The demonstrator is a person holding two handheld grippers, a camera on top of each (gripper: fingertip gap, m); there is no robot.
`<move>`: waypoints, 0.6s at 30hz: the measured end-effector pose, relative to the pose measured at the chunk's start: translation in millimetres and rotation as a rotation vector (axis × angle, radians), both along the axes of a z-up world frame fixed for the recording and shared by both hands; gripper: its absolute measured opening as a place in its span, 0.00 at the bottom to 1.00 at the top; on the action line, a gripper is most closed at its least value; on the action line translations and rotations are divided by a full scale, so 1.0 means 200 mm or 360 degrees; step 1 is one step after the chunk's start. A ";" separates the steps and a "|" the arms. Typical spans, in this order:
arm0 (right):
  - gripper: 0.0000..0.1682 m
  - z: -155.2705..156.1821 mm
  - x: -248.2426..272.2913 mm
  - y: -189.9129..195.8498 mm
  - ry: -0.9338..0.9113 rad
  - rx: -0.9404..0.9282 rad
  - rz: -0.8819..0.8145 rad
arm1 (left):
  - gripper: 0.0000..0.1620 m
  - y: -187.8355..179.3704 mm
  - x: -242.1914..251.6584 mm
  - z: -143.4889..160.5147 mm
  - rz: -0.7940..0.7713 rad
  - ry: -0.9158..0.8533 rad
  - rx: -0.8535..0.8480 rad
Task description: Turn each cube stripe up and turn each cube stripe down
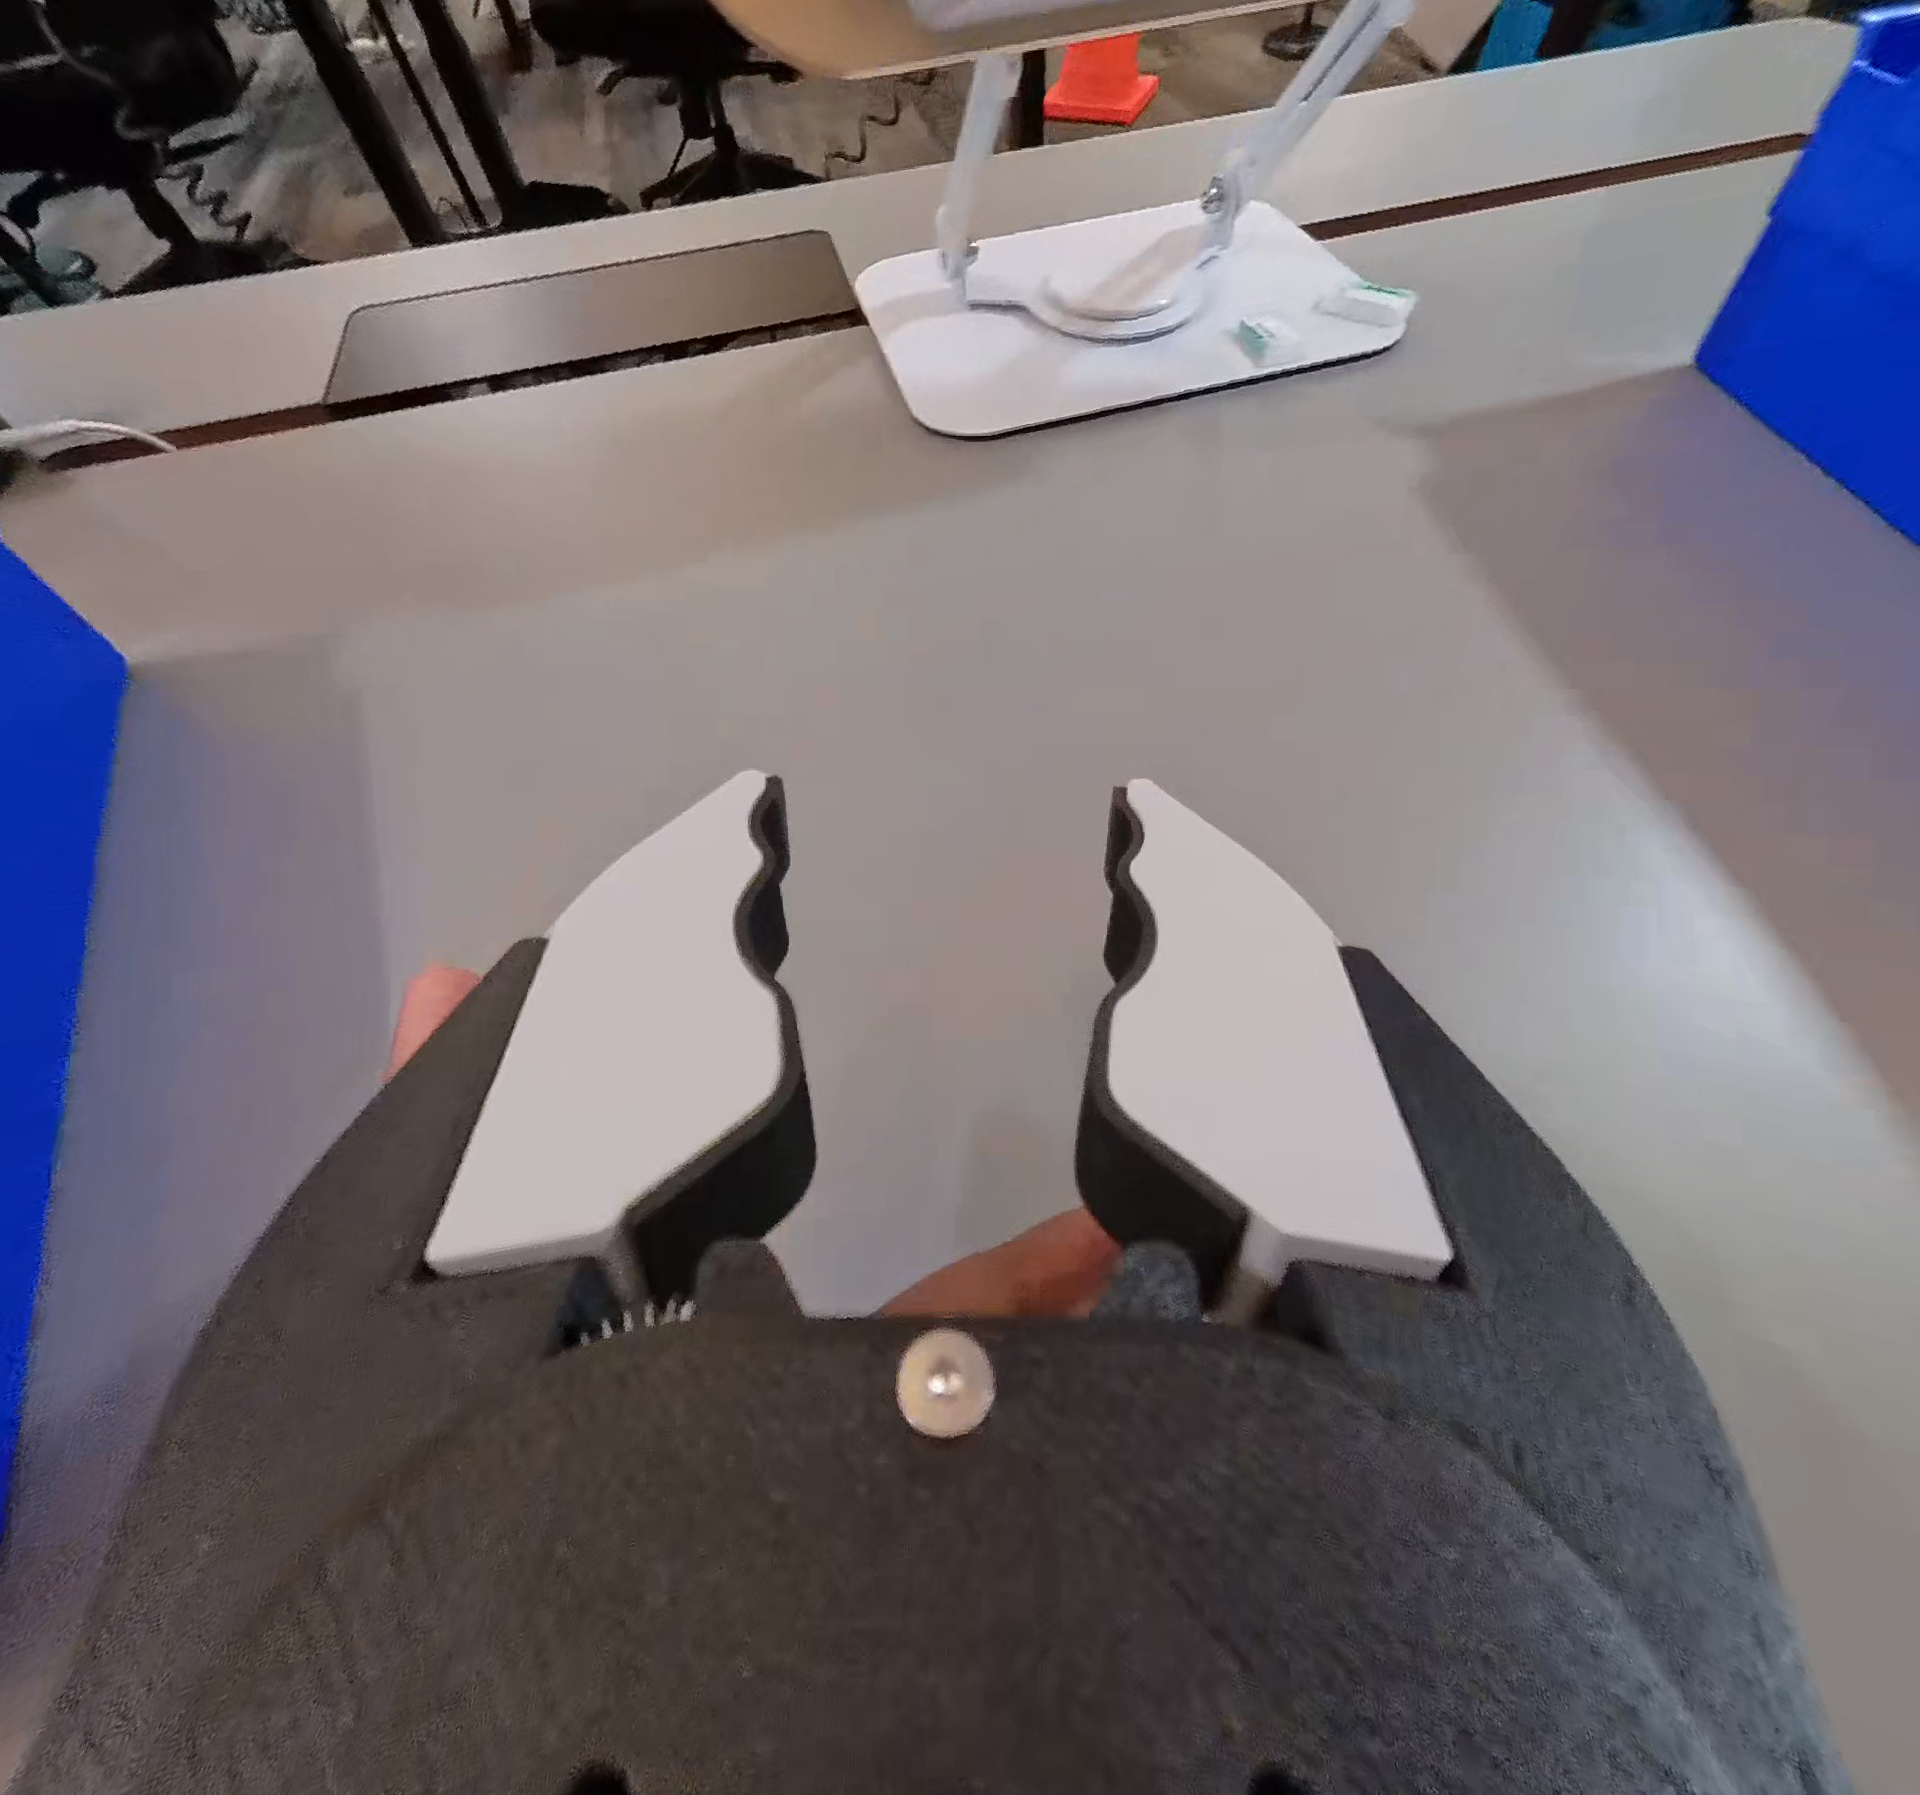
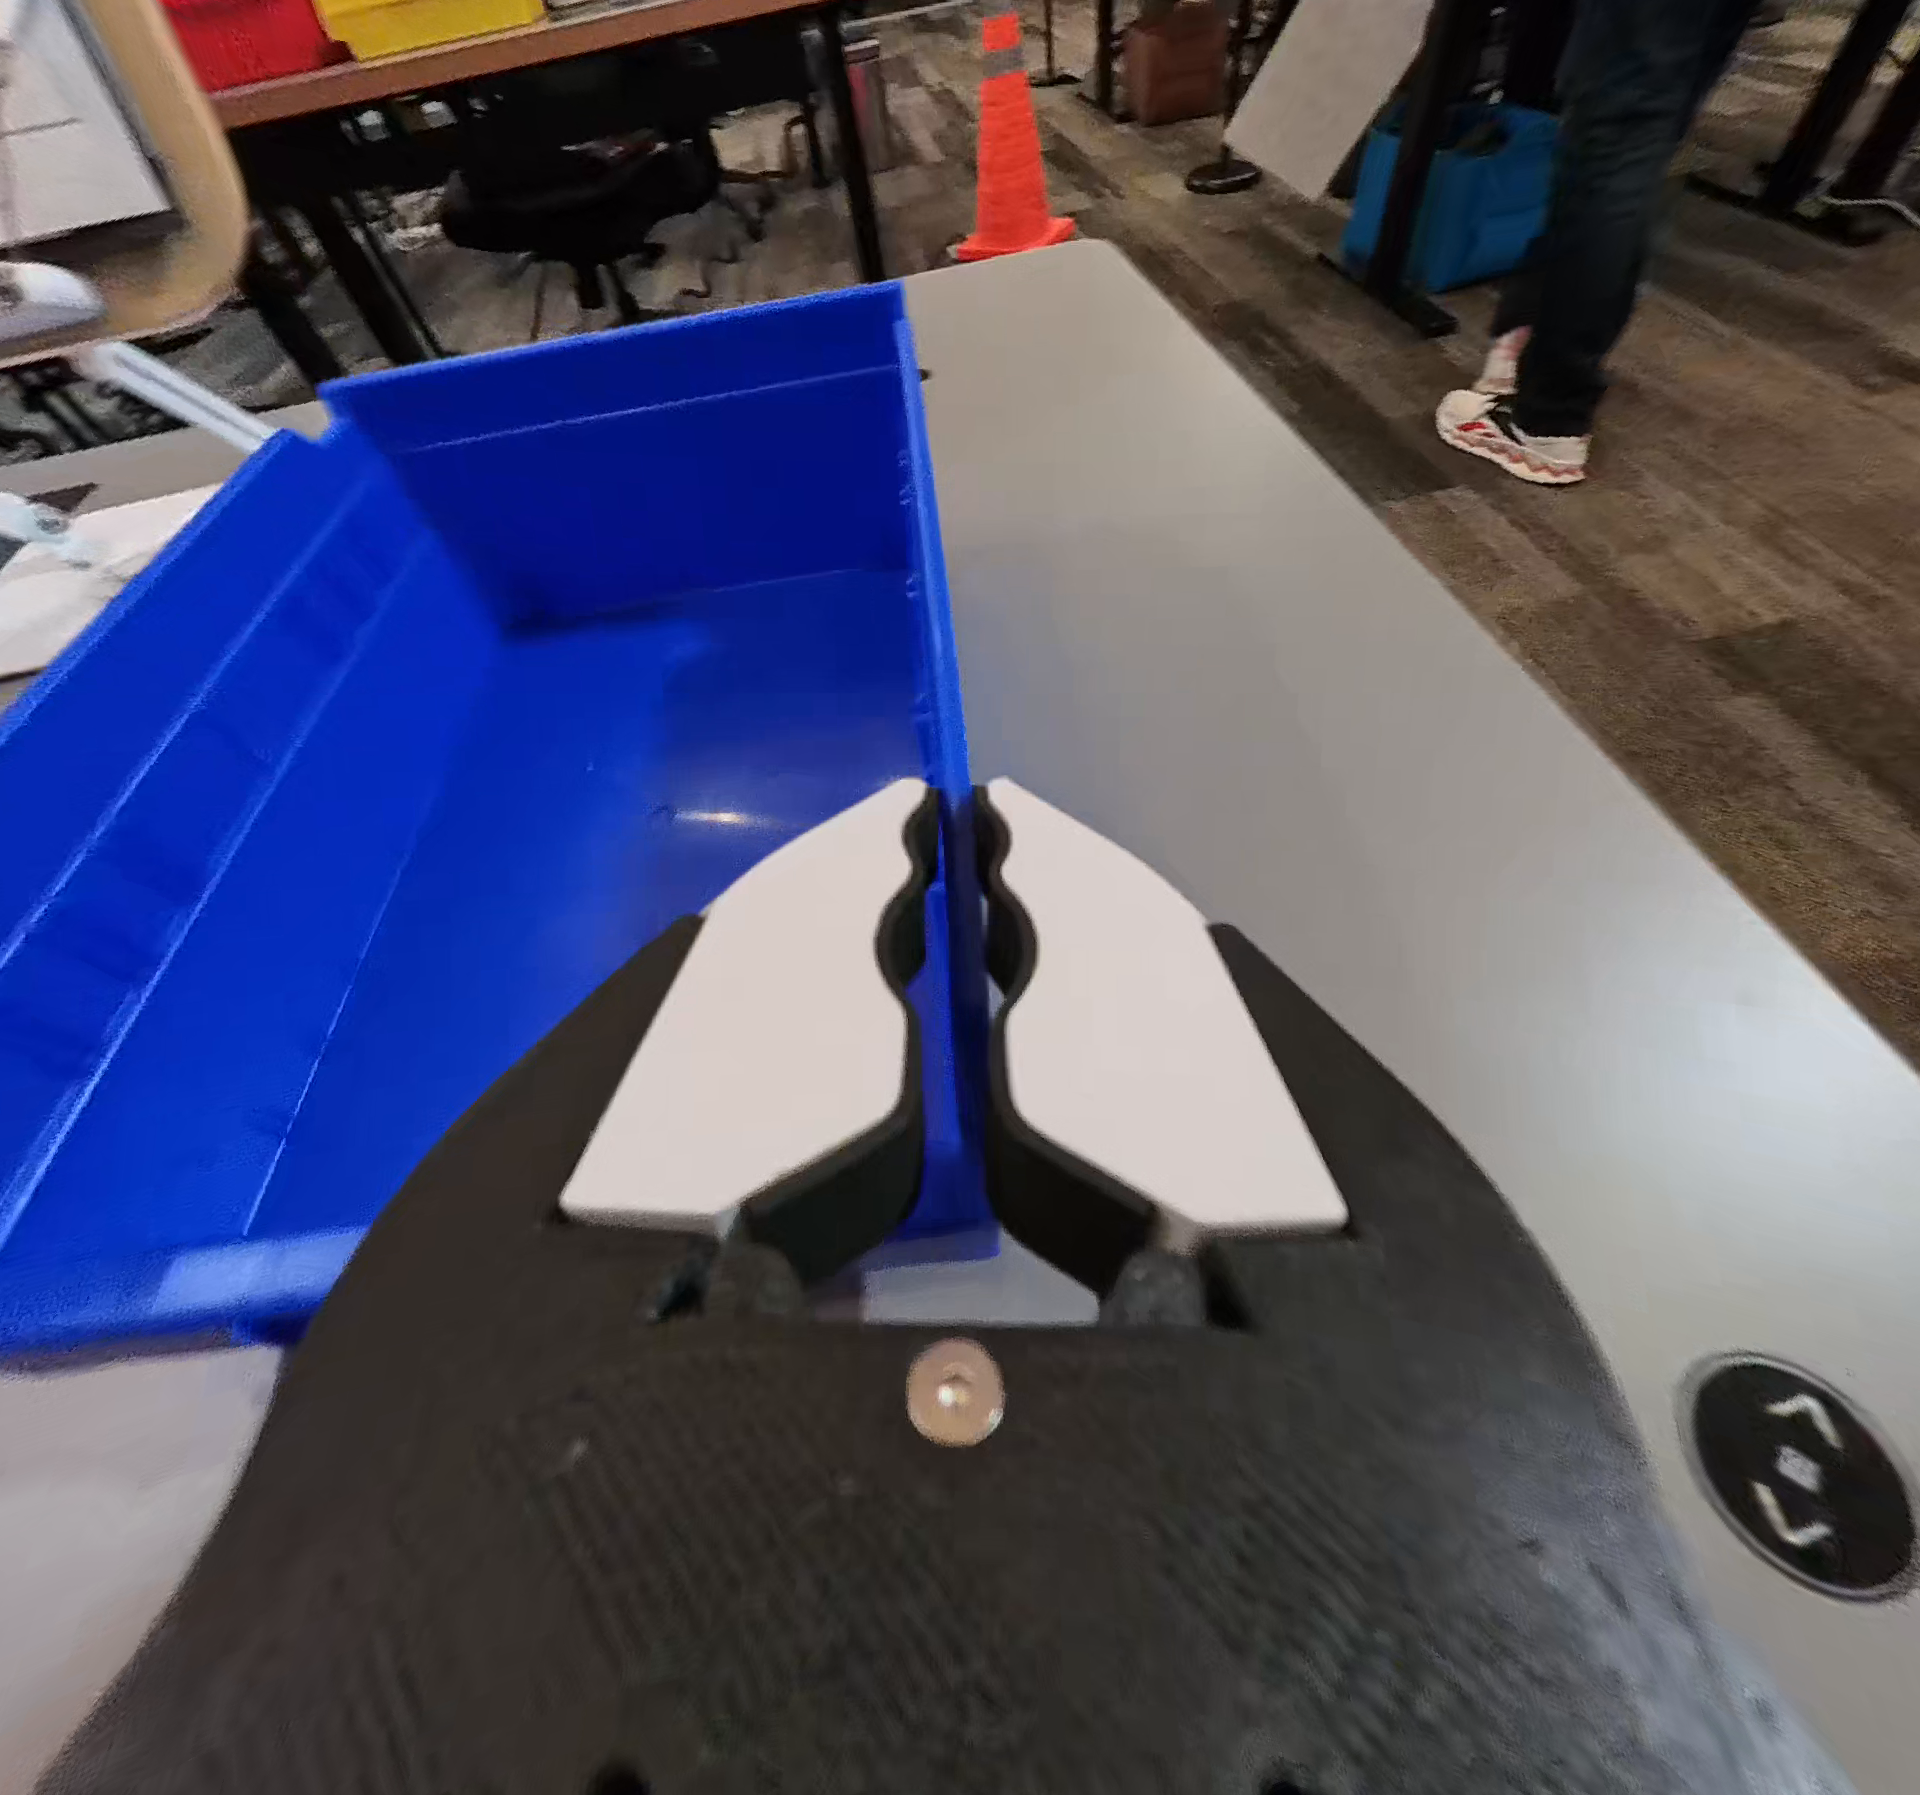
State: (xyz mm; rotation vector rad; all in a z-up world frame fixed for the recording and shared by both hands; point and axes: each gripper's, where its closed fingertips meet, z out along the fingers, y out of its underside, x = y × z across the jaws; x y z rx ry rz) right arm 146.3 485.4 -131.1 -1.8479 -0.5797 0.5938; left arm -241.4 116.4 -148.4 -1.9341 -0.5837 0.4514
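Now we hold our left gripper (image 1: 948,795) over the bare grey desk (image 1: 935,602), jaws wide and empty. Our right gripper (image 2: 958,789) has its jaws pinched narrow on the blue bin's (image 2: 623,519) wall. No cube shows in either view; bin sits at ten o'clock.

Blue bin (image 2: 582,540) sitting on grey table (image 2: 1247,706)
Orange cone (image 2: 1006,114) standing far behind; person (image 2: 1621,135) walking at right.

Glossy blue plastic bin (image 2: 582,706), smooth, on a matt grey surface (image 2: 1247,706). Right claw (image 2: 958,795): matt, ridged black body, smooth white finger plates.
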 end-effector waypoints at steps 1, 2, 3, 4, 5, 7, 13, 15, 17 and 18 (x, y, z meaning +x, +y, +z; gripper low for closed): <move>0.04 0.00 0.02 0.02 0.0013 -0.0006 -0.0020 | 0.36 0.00 -0.01 0.00 0.0009 0.0002 -0.0007; 0.04 0.00 0.04 0.03 0.0042 -0.0021 -0.0014 | 0.36 -0.01 -0.03 -0.01 0.0017 0.0007 -0.0020; 0.04 0.00 0.04 0.03 0.0071 -0.0032 0.0003 | 0.36 0.00 -0.04 -0.03 0.0021 0.0010 -0.0038; 0.03 0.00 0.04 0.03 0.0081 -0.0026 0.0017 | 0.36 0.01 -0.04 -0.04 0.0023 0.0010 -0.0055; 0.04 0.00 0.04 0.03 0.0062 -0.0008 0.0027 | 0.36 0.01 -0.05 -0.06 0.0023 0.0007 -0.0070; 0.17 0.02 0.10 0.06 -0.0026 0.0057 -0.0089 | 0.29 0.03 -0.05 -0.08 0.0033 0.0016 -0.0090; 0.25 0.61 0.07 -0.35 0.0669 0.0673 0.0043 | 0.00 0.03 -0.07 -0.07 0.0121 0.0211 -0.0118; 0.29 0.68 -0.15 -0.65 0.0829 0.0657 0.0357 | 0.00 0.05 -0.03 -0.05 0.0092 0.0234 -0.0085; 0.36 0.64 -0.42 -0.96 0.0868 0.0568 0.0668 | 0.00 0.06 0.00 -0.02 0.0136 0.0223 0.0003; 0.41 0.60 -0.56 -1.12 0.0854 0.0498 0.0819 | 0.00 0.05 0.00 -0.01 0.0215 0.0214 0.0059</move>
